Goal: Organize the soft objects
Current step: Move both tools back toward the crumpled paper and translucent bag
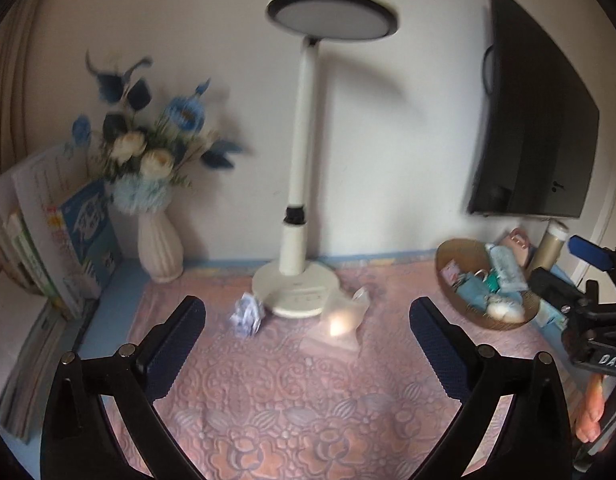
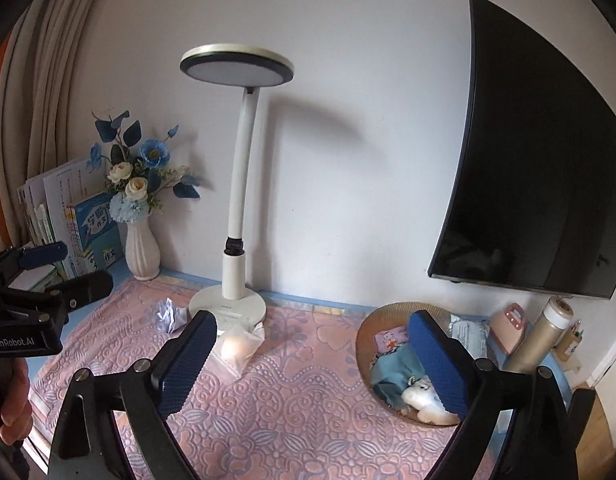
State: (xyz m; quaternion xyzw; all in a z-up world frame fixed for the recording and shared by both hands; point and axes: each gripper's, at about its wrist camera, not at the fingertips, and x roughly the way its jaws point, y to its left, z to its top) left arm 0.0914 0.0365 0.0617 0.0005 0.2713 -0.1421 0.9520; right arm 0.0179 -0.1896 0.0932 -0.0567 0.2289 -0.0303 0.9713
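Left wrist view first: we see our left gripper [image 1: 308, 334] with its two dark blue ribbed fingers [image 1: 176, 340] spread wide apart and holding nothing, hovering above a pink embossed floral cloth [image 1: 292, 396] that covers the desk. Between the fingers and farther back lie a crumpled white-and-lilac paper ball [image 1: 247, 315] and a clear plastic bag with something pale inside [image 1: 341, 322]; both rest on the cloth just in front of the round base of a tall white desk lamp [image 1: 298, 200]. At back left stands a white ribbed vase of blue and cream artificial flowers [image 1: 158, 184], beside upright books [image 1: 52, 232]. At right, a shallow woven brown basket [image 1: 503, 322] holds light blue fabric pieces and a white plush toy [image 1: 503, 309]. Our right gripper [image 1: 587, 280] shows at the right edge, close to the basket. A black wall-mounted screen [image 1: 535, 120] hangs above.

Right wrist view: we see our right gripper [image 2: 313, 358], its blue fingers [image 2: 186, 364] also wide apart and empty. The right finger overlaps the basket [image 2: 367, 344] in view, over the blue fabric [image 2: 395, 372] and white plush toy [image 2: 421, 398]. The plastic bag [image 2: 238, 346] lies just past the left finger, by the lamp base [image 2: 228, 304], with the paper ball [image 2: 170, 314] farther left. A gold cylindrical bottle with a white cap [image 2: 541, 336] stands right of the basket. Our left gripper [image 2: 40, 280] enters at the left edge.
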